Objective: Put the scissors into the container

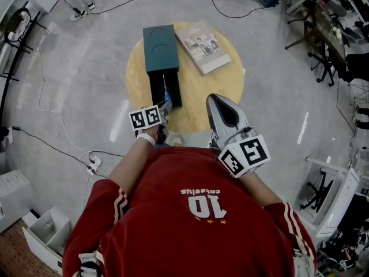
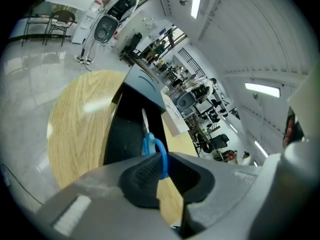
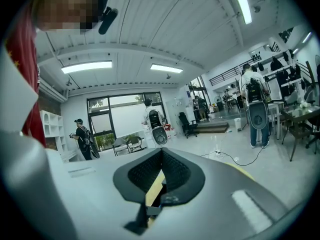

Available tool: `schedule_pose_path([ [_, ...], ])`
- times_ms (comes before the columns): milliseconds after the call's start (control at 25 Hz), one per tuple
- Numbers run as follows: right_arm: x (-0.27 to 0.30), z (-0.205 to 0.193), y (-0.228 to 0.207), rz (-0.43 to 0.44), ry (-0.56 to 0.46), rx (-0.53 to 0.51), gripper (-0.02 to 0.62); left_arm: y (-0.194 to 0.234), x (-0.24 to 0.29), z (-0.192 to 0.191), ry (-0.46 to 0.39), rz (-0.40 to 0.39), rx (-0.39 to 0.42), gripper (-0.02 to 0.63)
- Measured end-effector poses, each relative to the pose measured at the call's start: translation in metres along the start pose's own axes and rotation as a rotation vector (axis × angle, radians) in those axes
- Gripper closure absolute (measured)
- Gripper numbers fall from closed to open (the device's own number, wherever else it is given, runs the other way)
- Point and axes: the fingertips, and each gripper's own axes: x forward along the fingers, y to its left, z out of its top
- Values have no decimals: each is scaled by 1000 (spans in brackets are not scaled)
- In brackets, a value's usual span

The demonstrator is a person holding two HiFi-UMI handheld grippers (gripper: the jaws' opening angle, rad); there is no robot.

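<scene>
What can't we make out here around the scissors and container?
Whether the scissors tip touches the container floor: tiny in head view, no depth cue in left gripper view.
Rest of the handle: left gripper view, behind the fingers of the left gripper.
Print on the book cover: head view, too small.

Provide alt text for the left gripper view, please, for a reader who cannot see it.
The left gripper holds blue-handled scissors by a handle loop, blades pointing into an open black container on a round wooden table.
</scene>
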Motion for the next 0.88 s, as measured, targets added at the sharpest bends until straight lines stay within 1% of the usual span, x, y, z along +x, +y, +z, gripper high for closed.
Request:
schedule_pose_path([
  [160,0,2,0,0,-9,2,606,5,-1,6,-1,46,58,538],
  [320,-1,2,2,-1,-12,2,606,1,-6,12,0,54,100,492],
  [480,-1,3,3,2,-20,5,606,1,-11,16,24,115,199,457],
  [640,-1,4,8,9,-29,6,606,1,-18,21,35,175,300,456],
  [880,-2,5,8,8,-40,7,606,-5,-30,29,-13,165,322,456],
])
